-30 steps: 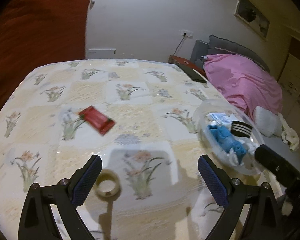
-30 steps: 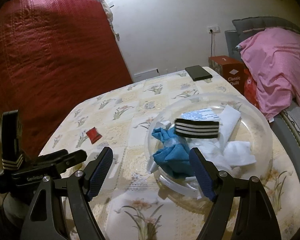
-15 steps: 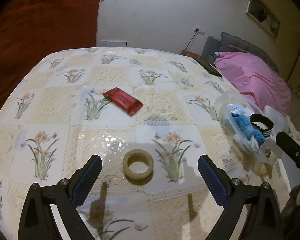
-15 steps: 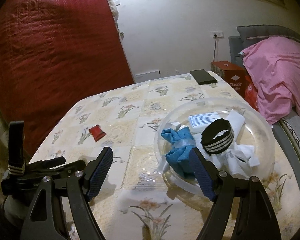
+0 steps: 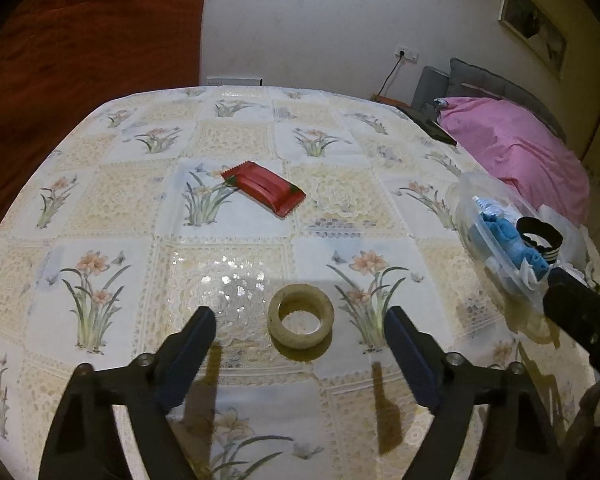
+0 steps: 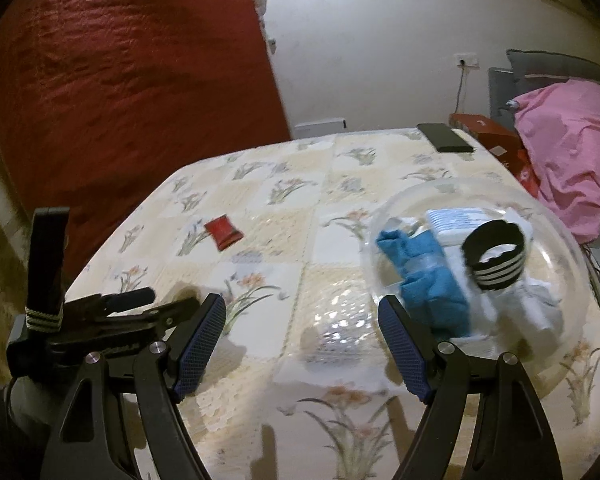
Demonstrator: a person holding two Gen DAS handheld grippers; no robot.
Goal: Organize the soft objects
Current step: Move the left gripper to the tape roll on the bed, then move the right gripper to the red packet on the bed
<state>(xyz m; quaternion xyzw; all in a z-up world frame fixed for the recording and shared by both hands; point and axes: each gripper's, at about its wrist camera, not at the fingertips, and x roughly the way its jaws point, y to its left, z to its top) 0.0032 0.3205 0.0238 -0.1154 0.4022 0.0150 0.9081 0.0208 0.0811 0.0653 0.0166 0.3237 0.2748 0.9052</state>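
The left tool is held wide open with nothing in it, and so is the right tool. A tape roll lies between the left tool's tips, and a red packet is seen at 12 o'clock. The packet looks light and squashy, so it should be pinched across its short middle.

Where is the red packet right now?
The red packet lies flat on the flowery tablecloth, out in the middle of the table. In the left wrist view it is beyond the tape roll and left of the clear bowl.

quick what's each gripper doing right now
Left gripper: open, empty, roll of tape between its fingers.
Right gripper: open, empty, beside the clear bowl.
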